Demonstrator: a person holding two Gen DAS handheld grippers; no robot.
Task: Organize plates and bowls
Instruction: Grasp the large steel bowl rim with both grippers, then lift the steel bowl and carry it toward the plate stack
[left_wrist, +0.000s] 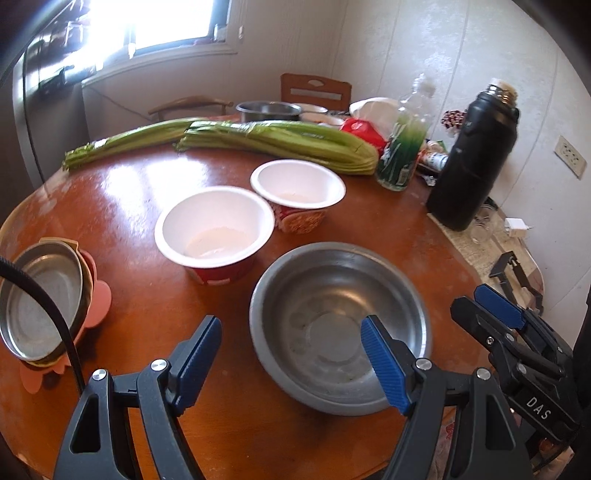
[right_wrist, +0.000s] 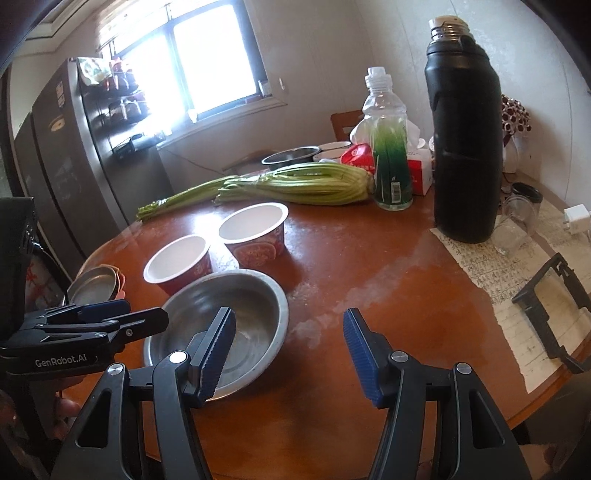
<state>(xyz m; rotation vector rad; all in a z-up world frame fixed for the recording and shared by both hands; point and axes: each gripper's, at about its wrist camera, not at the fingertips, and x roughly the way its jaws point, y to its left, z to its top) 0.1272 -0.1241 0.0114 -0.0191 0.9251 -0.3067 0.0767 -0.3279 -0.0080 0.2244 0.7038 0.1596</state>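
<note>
Left wrist view: the left gripper (left_wrist: 291, 360) is spread over the steel basin (left_wrist: 325, 295); the right gripper (right_wrist: 290, 349) is spread above the table (right_wrist: 388, 295).

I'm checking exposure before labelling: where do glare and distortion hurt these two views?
Left wrist view: the window is blown out, with glare streaking the table beside the celery; fisheye bends the walls. Right wrist view: the window is overexposed too, the fridge stays dark, and the thermos bows outward.
</note>
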